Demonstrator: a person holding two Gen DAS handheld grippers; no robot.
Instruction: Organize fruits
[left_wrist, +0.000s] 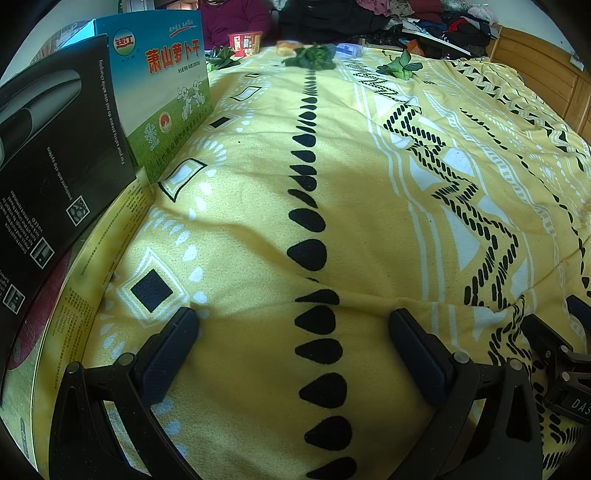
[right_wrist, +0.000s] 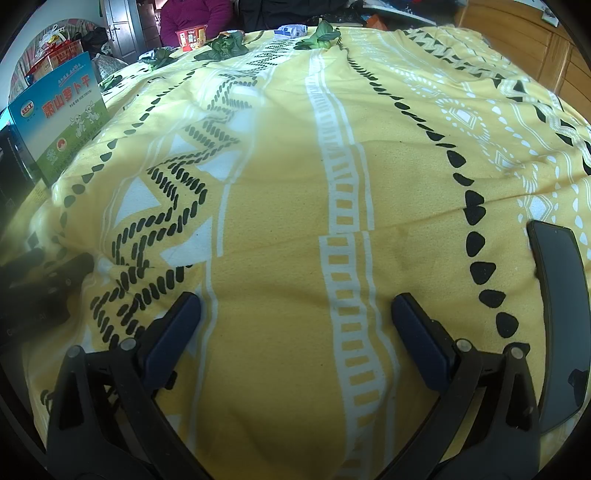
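Several green leafy vegetable bunches lie at the far edge of the yellow patterned cloth: one in the middle (left_wrist: 313, 56), one to the right (left_wrist: 399, 66), one to the left (left_wrist: 221, 59). They also show in the right wrist view (right_wrist: 224, 47) (right_wrist: 320, 37). An orange food item (left_wrist: 289, 47) lies behind them. My left gripper (left_wrist: 293, 325) is open and empty over the near cloth. My right gripper (right_wrist: 295, 310) is open and empty, also far from the greens.
A blue-green printed box (left_wrist: 166, 92) and a black box (left_wrist: 55, 155) stand at the left. A red instant-noodle cup (left_wrist: 244, 41) and a small blue-white pack (left_wrist: 349, 50) sit at the far edge. A black phone (right_wrist: 561, 314) lies at the right. A person sits behind.
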